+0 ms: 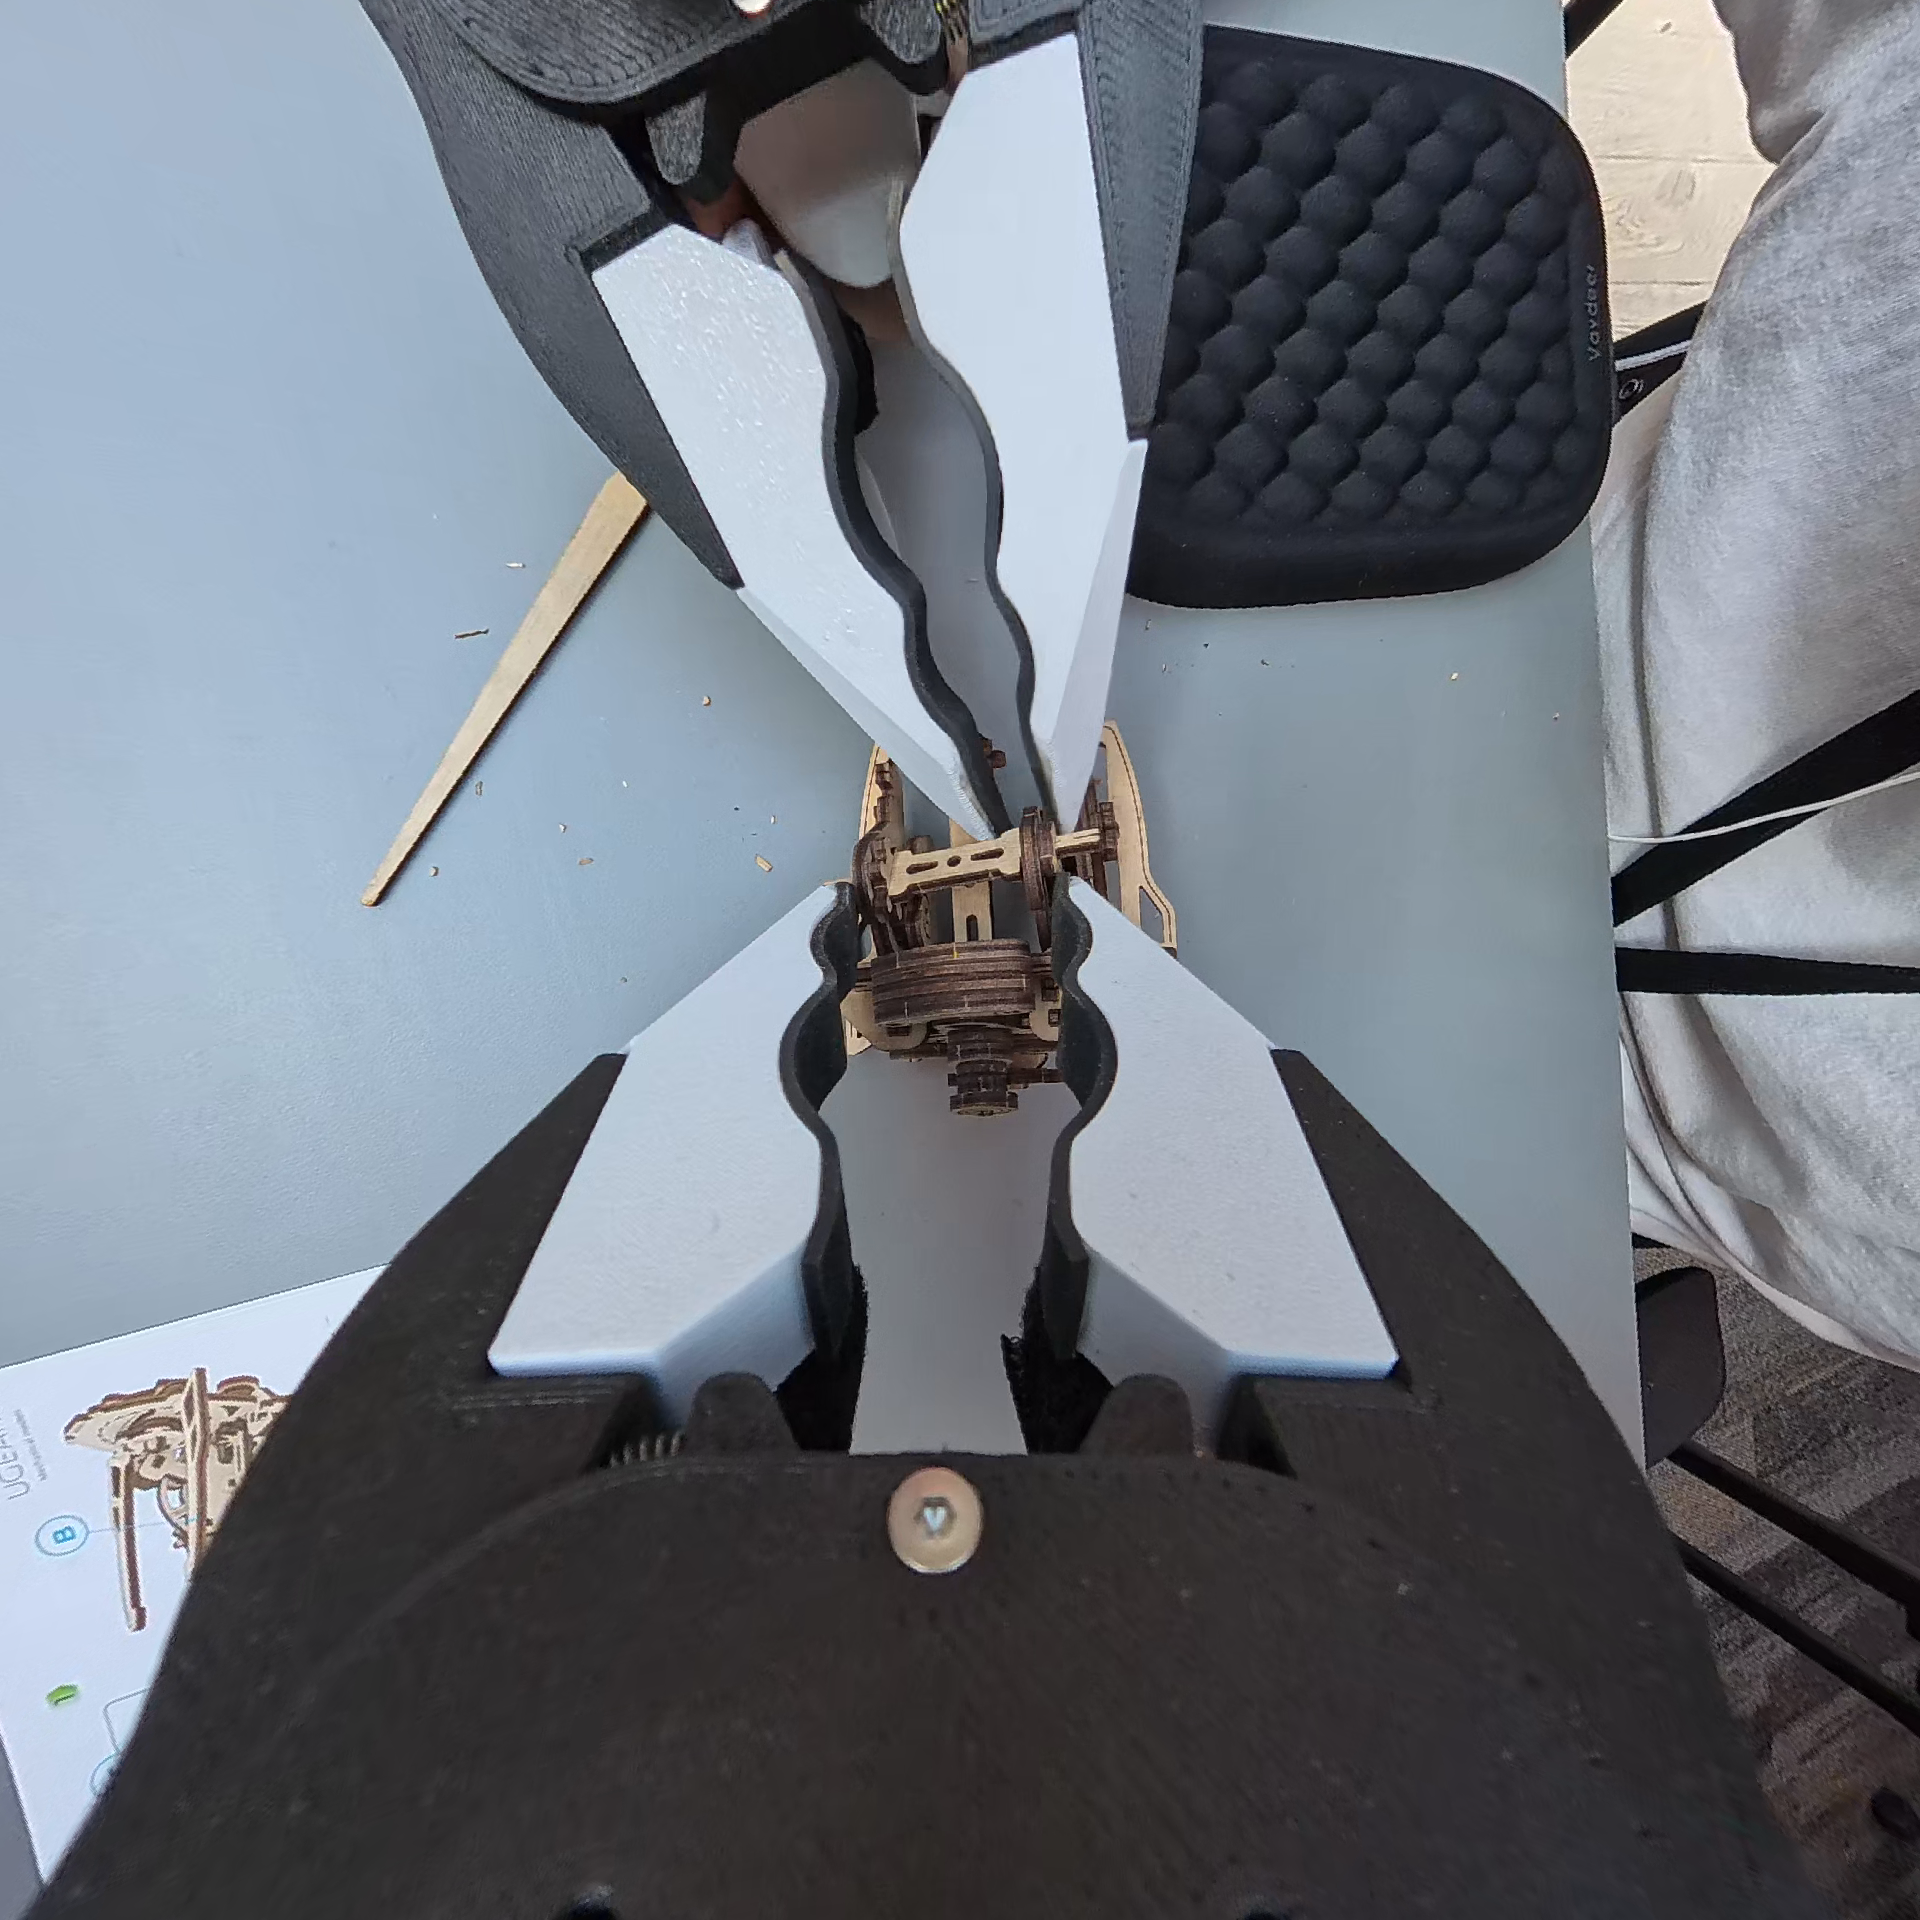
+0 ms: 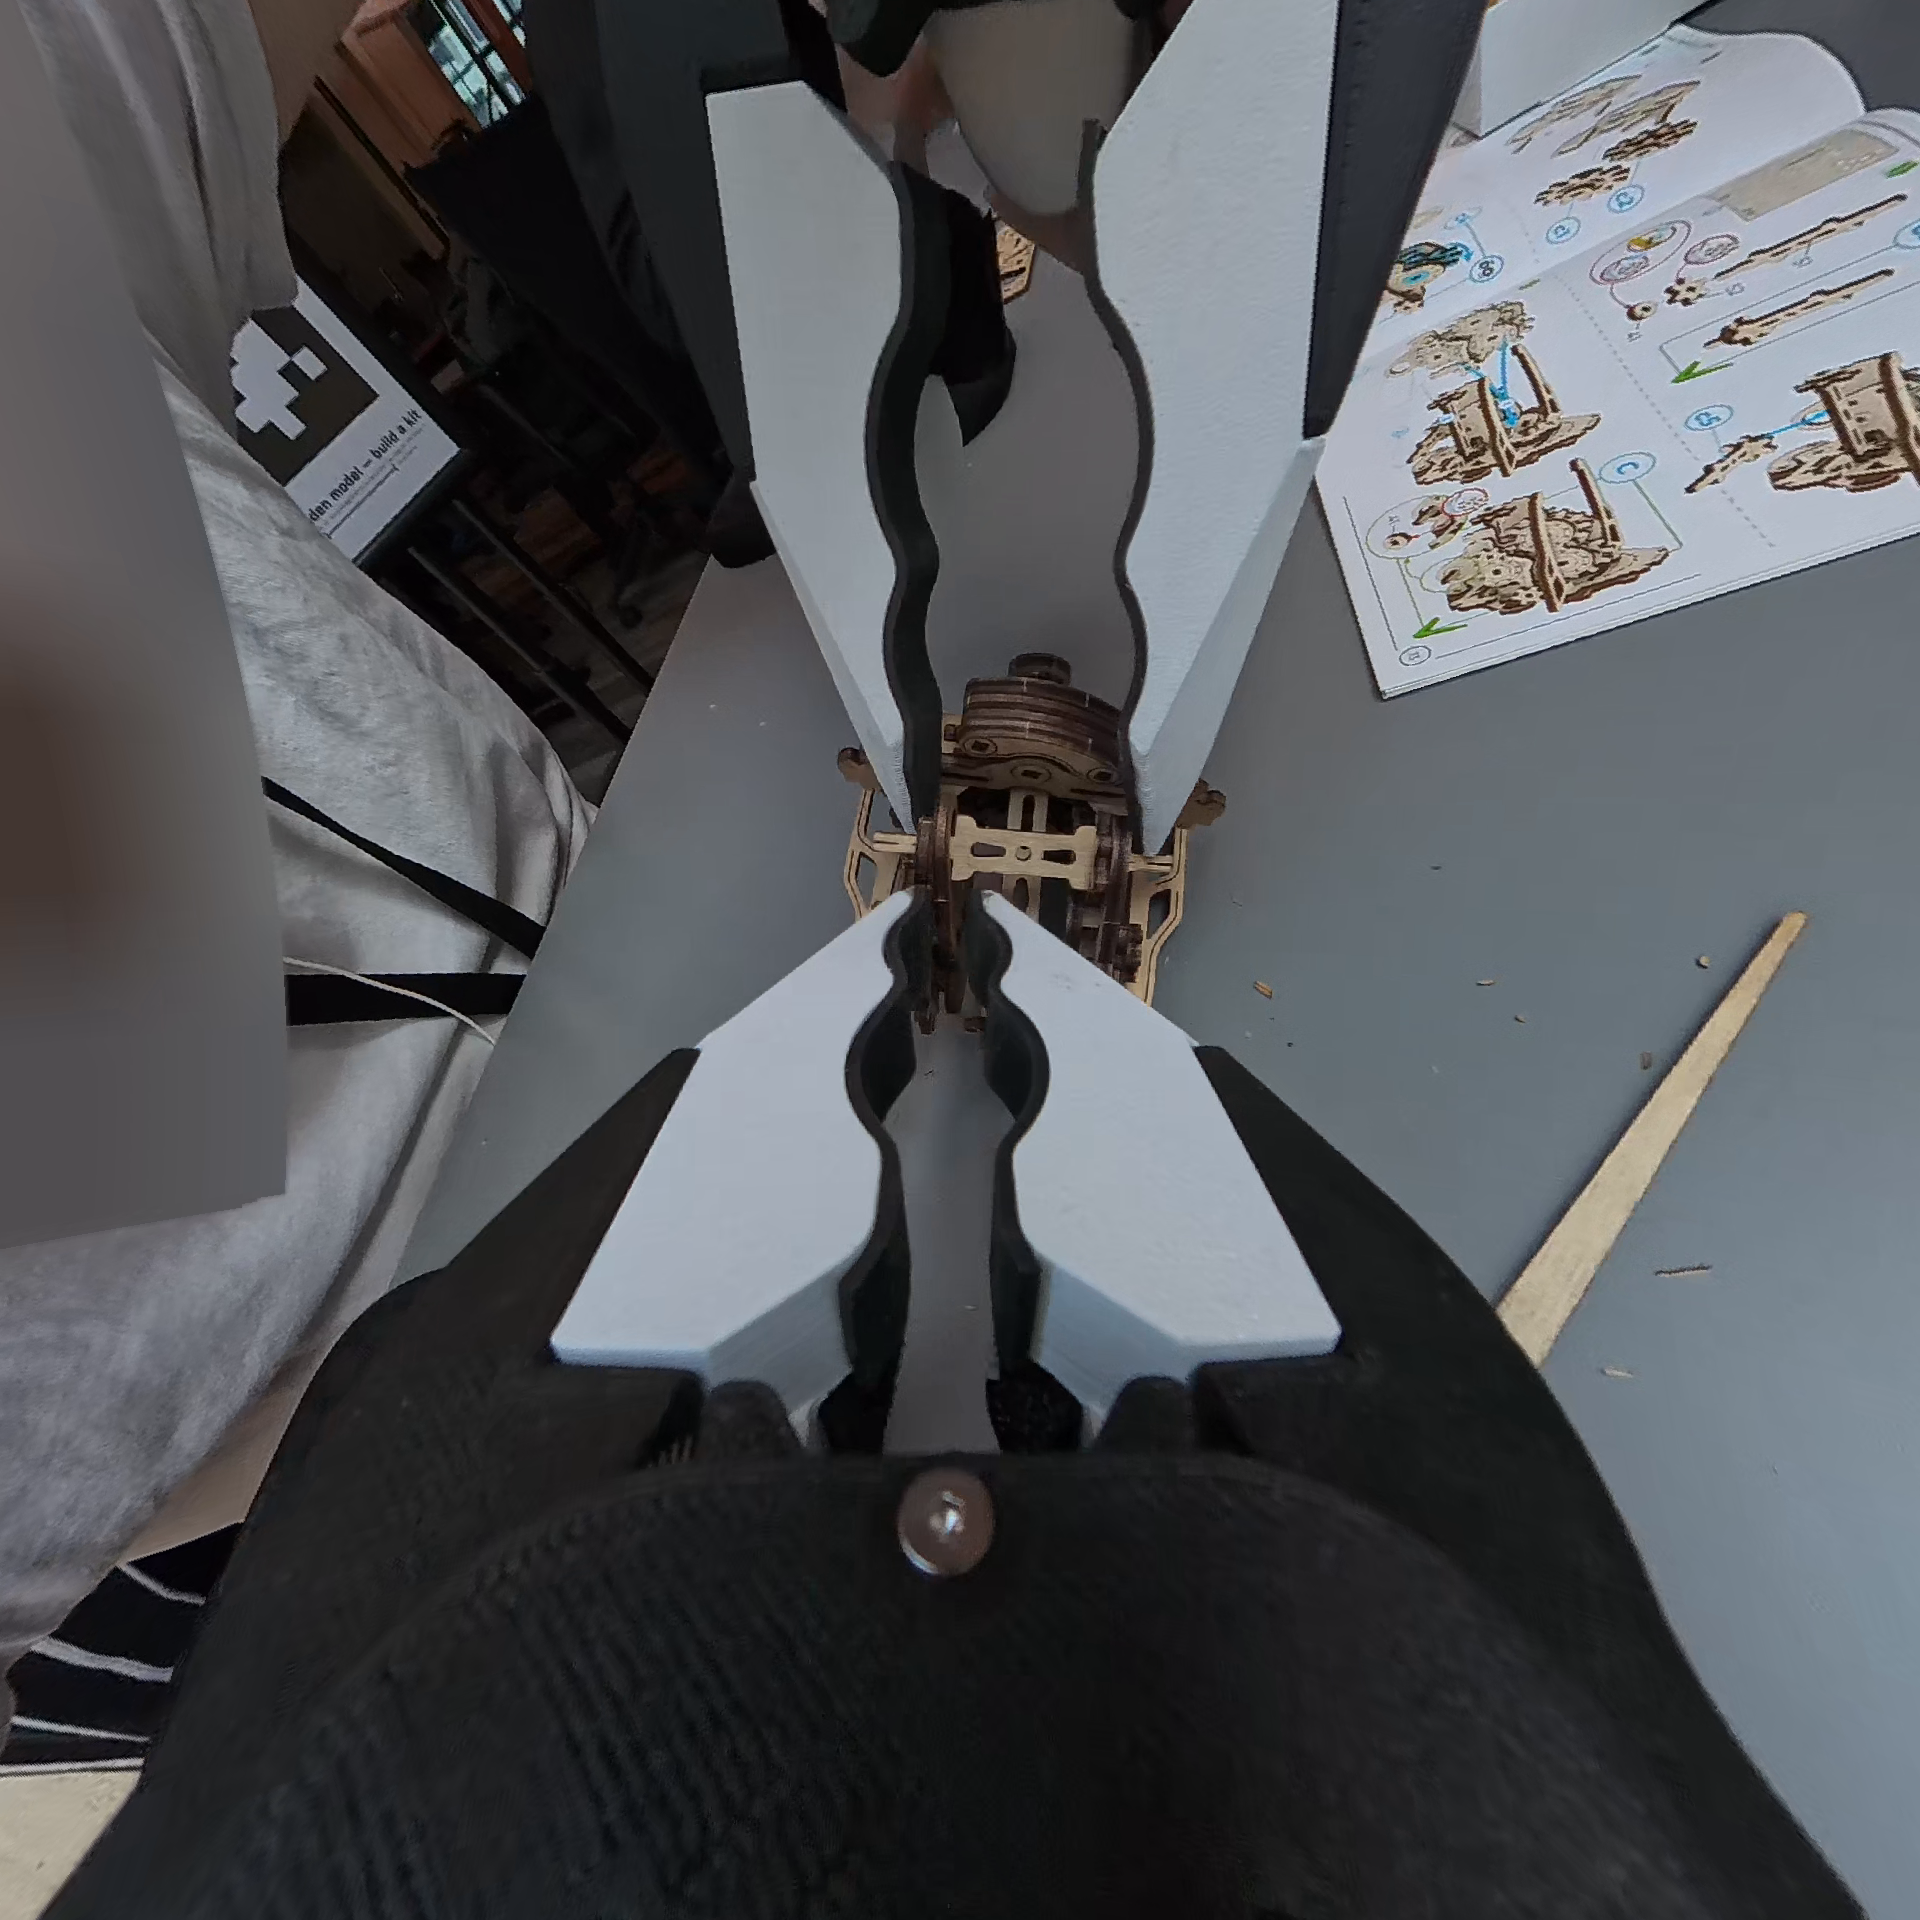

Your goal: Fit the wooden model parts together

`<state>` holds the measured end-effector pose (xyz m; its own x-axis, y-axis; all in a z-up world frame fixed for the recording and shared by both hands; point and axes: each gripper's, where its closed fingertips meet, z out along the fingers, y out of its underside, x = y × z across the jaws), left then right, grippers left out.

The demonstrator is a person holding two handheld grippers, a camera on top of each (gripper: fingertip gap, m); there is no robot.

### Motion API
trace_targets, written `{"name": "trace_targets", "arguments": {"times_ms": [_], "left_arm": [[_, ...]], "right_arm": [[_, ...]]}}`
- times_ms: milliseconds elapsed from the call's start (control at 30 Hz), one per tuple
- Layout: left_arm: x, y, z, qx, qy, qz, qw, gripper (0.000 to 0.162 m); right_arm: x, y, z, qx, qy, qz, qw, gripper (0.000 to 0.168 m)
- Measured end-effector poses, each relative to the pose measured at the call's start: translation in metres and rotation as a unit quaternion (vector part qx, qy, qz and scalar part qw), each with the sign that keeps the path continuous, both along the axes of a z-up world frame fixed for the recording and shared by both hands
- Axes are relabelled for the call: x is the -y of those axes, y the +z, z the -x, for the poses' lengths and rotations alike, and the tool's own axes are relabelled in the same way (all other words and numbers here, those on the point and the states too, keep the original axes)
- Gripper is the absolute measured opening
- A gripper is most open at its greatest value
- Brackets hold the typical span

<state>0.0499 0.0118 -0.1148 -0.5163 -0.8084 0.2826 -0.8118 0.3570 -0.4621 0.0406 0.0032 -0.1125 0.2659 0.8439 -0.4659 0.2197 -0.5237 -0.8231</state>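
Left wrist view: my left gripper straddles the wooden model, which stands on the grey table near its edge. The fingers are spread only as wide as the body, pads against both flanks at the dark stacked disc; I judge this a clamping hold, so the body cannot slide while a part is pressed in. From the far side my right gripper reaches down to the pale axle bar across the top, its tips nearly closed at the dark wheel on that bar. A loose wooden strip and wood crumbs lie well apart to the left; a black cushioned pad lies beyond. Right wrist view: my right gripper is closed to a narrow slit, pinching the dark wheel at one end of the axle bar. I judge the grip is taken there so the wheel can be pushed along the bar or seated in the frame. The left gripper opposes it, bracketing the model from behind. The instruction booklet lies open to the right, within view for reference.
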Motion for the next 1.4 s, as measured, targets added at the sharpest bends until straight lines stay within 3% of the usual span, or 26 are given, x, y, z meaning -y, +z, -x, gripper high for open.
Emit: {"name": "trace_targets", "arguments": {"times_ms": [300,400,700,967,1400], "left_arm": [[-0.0006,-0.0009,0.0010,-0.019,0.001,0.006,1.000,0.034],[-0.0037,-0.0029,-0.0007,-0.022,0.013,-0.003,1.000,0.046],[0.0019,-0.0040,-0.0001,-0.035,0.031,0.007,0.999,0.061],[-0.0011,-0.0032,-0.0028,-0.028,0.047,-0.007,0.998,0.045],[-0.0021,-0.0003,-0.0015,-0.018,0.049,-0.004,0.999,0.043]], "right_arm": [[0.0012,0.0018,-0.0015,0.002,0.002,-0.012,1.000,0.000],[0.0019,0.0012,-0.0015,0.007,0.002,-0.019,1.000,0.000],[0.0001,0.0008,-0.0016,0.013,-0.007,-0.024,1.000,0.000],[0.0006,0.0011,-0.0021,0.013,-0.007,-0.026,1.000,0.000],[0.0012,0.0028,-0.0028,0.015,-0.005,-0.039,0.999,0.000]]}}
